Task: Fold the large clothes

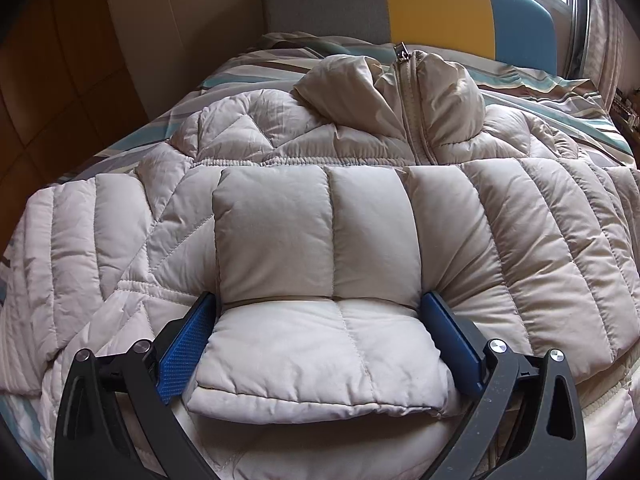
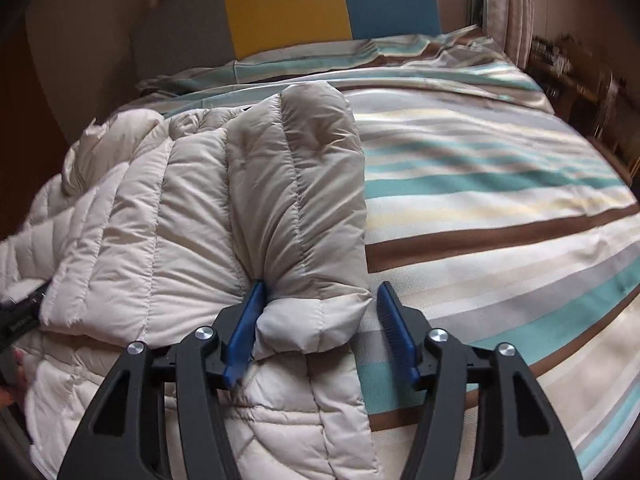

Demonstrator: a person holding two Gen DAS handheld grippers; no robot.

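A large beige puffer jacket (image 1: 360, 208) lies on the bed, hood and zipper (image 1: 416, 120) at the far end. Its lower part is folded up over the body. My left gripper (image 1: 320, 304) is open wide, its blue pads either side of the folded hem edge (image 1: 316, 372), which lies between them. In the right wrist view the jacket (image 2: 192, 216) fills the left half. My right gripper (image 2: 320, 292) is open, its left pad against a bunched fold of the jacket's right edge (image 2: 308, 320), the right pad apart over the bedspread.
A striped bedspread (image 2: 500, 208) in teal, brown and cream covers the bed. A grey, yellow and blue headboard (image 1: 440, 4) stands at the far end. A wooden wall (image 1: 52, 80) is on the left; window and curtain (image 2: 504, 0) on the right.
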